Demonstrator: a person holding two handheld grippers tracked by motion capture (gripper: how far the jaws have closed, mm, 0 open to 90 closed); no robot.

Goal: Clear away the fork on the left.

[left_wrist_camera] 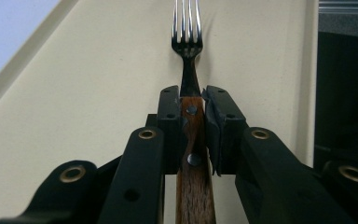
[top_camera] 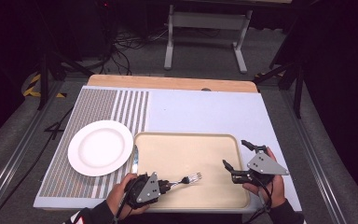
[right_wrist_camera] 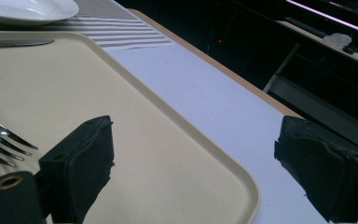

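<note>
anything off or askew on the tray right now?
One thing: a knife lies on the tray's left rim beside the plate, half on the edge. The fork is clamped straight in the left gripper. No spills or damage.

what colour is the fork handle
Brown wood with dark rivets on the fork, clearest in the left gripper view.

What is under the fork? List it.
The beige tray lies under the fork, whose wooden handle the left gripper clamps. Whether the tines touch the tray is unclear; the table beneath is covered.
</note>
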